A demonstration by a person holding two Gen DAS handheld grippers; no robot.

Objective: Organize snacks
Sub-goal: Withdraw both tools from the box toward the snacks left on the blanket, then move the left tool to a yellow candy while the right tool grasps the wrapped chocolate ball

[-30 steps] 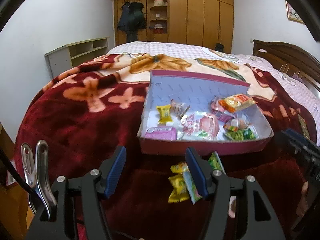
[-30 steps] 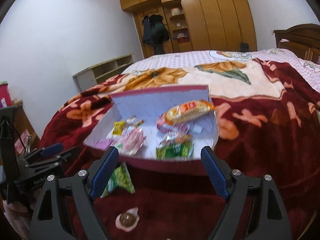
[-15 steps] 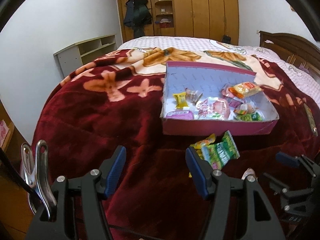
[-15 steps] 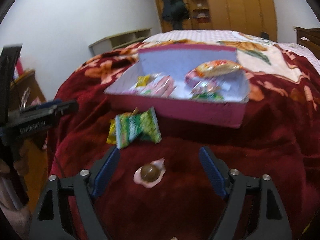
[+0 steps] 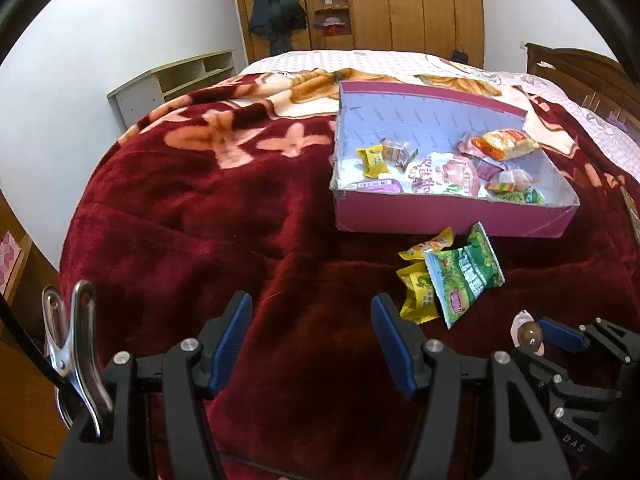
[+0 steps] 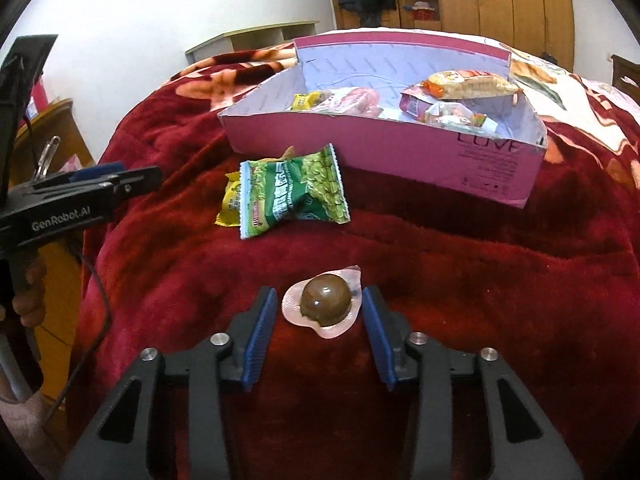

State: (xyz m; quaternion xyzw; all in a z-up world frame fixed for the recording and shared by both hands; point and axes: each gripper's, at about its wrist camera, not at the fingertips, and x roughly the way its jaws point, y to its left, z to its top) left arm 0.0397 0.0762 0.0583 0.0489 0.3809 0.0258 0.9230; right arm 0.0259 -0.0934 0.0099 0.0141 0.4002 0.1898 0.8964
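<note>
A pink box (image 5: 448,218) (image 6: 400,152) with several snack packets inside sits on the red blanket. In front of it lie a green pea packet (image 5: 464,276) (image 6: 296,194) and yellow packets (image 5: 418,294) (image 6: 232,204). A brown egg in a clear pack (image 6: 326,300) (image 5: 528,334) lies between the fingers of my right gripper (image 6: 318,308), which is open around it with small gaps on both sides. My left gripper (image 5: 312,320) is open and empty over bare blanket, left of the loose packets.
The bed's near edge drops off at the left, with a wooden cabinet (image 6: 52,128) beside it. A low shelf (image 5: 176,80) and wardrobes (image 5: 400,4) stand at the far wall. A headboard (image 5: 580,72) is at the right.
Both grippers have pulled back and lowered. My right gripper has dropped down around the brown egg pack and narrowed its opening. The left gripper stays open.
</note>
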